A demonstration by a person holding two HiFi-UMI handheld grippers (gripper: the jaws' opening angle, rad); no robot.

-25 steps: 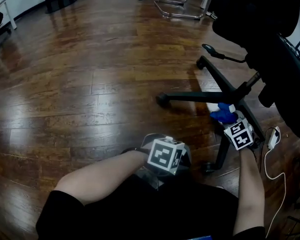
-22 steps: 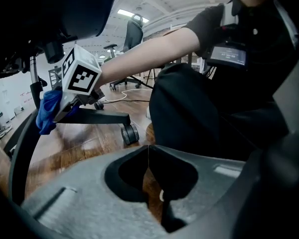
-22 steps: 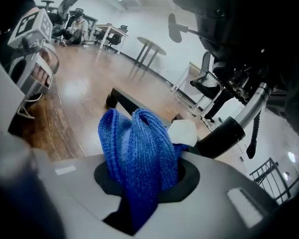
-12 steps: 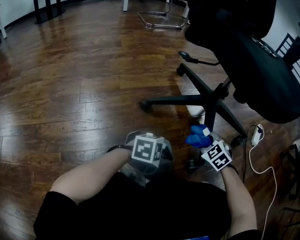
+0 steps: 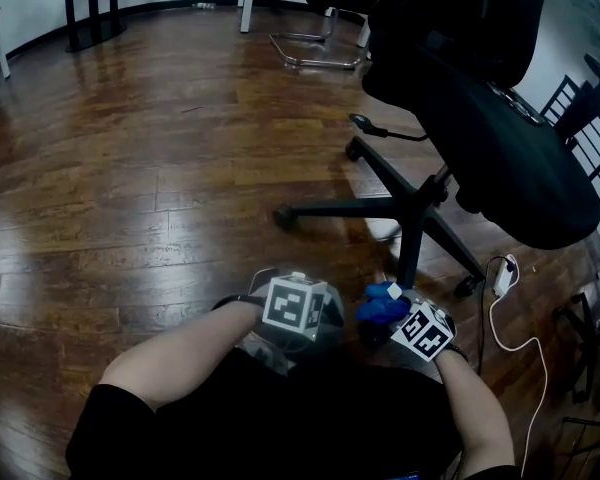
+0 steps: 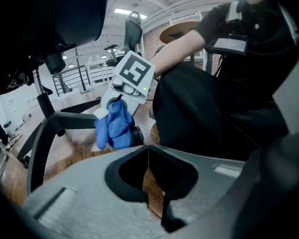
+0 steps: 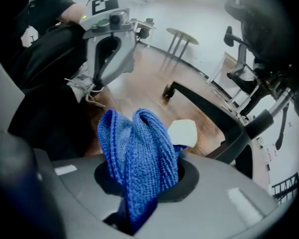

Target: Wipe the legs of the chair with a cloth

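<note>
The black office chair (image 5: 480,118) stands at the upper right on a five-spoke base (image 5: 380,208). My right gripper (image 7: 139,183) is shut on a bunched blue cloth (image 7: 137,153) with a white tag (image 7: 183,132). In the head view the cloth (image 5: 382,306) sits at the tip of the nearest chair leg (image 5: 408,258); whether it touches is unclear. My left gripper (image 6: 148,153) is shut on nothing, its marker cube (image 5: 300,306) close to the left of the cloth. From the left gripper view I see the cloth (image 6: 114,126) beside a chair leg (image 6: 65,121).
A white plug and cable (image 5: 500,276) lie on the wood floor right of the base. A chrome sled-base chair (image 5: 315,53) and dark table legs (image 5: 90,8) stand at the back. Black railings (image 5: 590,108) line the right edge. The person's lap fills the bottom.
My right gripper has carried the cloth off the right-hand chair leg, leftward and nearer, to the tip of the nearest leg beside the left gripper. The left gripper stayed put.
</note>
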